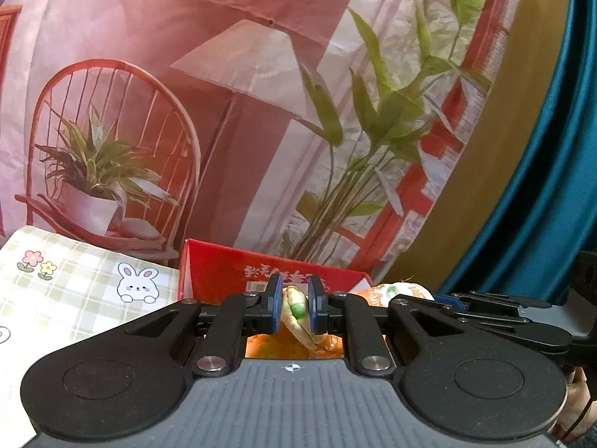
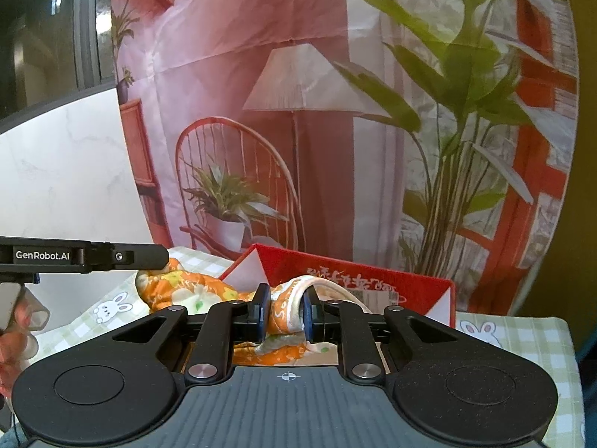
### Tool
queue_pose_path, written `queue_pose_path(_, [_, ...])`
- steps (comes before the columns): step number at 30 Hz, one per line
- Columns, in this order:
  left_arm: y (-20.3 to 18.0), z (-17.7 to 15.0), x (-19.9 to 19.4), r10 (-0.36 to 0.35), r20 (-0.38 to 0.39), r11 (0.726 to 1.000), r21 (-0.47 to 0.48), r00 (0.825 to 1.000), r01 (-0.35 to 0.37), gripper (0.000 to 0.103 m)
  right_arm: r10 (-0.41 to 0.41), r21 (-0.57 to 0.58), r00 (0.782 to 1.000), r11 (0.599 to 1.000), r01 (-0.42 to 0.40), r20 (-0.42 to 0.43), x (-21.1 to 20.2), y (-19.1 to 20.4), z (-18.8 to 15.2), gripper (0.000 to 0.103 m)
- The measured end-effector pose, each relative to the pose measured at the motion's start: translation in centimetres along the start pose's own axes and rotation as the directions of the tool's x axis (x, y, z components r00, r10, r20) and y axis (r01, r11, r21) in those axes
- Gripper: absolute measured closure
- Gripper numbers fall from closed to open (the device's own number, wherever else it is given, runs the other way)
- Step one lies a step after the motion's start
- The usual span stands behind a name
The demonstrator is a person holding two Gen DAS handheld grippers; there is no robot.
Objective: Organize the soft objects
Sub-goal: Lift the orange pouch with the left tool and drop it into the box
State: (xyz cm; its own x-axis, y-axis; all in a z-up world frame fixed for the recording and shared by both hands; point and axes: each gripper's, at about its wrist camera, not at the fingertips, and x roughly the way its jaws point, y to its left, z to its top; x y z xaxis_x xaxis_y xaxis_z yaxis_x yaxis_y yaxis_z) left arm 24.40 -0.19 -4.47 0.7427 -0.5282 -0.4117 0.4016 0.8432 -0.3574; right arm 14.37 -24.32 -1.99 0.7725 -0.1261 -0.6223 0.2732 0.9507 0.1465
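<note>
An orange cloth with a white and green flower print hangs stretched between both grippers, in front of an open red cardboard box. My left gripper is shut on a bunched fold of this cloth, and the red box stands just behind it. My right gripper is shut on the cloth's white-hemmed edge. The other gripper's black arm reaches in from the left of the right wrist view, touching the cloth's far end. The cloth's lower part is hidden under the gripper bodies.
A green-checked tablecloth with bunny prints covers the table. Behind stands a printed backdrop of a chair, lamp and plants. A teal curtain hangs at the right. A person's fingers show at the left edge.
</note>
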Motion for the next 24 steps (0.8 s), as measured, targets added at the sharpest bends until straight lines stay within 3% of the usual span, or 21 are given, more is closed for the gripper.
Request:
queue_pose_path(12, [1.2,1.5,5.6,0.074,-0.056,0.997,0.022,0.996,-0.073,0.088,-0.016,0.020,0.999,1.000,0.017,-0.033,6.0,-1.8,1.1,0.087])
queue_pose_path(19, [2.4,0.6,10.4,0.111,-0.172,0.994,0.025,0.979,-0.108,0.088,-0.038,0.017,0.990,0.999,0.041,-0.137,11.1,-3.5,0.3,0.087])
queue_pose_path(24, [2.3,0.3,11.4,0.125,-0.176,0.992,0.054,0.976,-0.118,0.087,-0.045,0.033,0.983,0.998,0.052,-0.179,12.9,-4.5,-0.5,0.087])
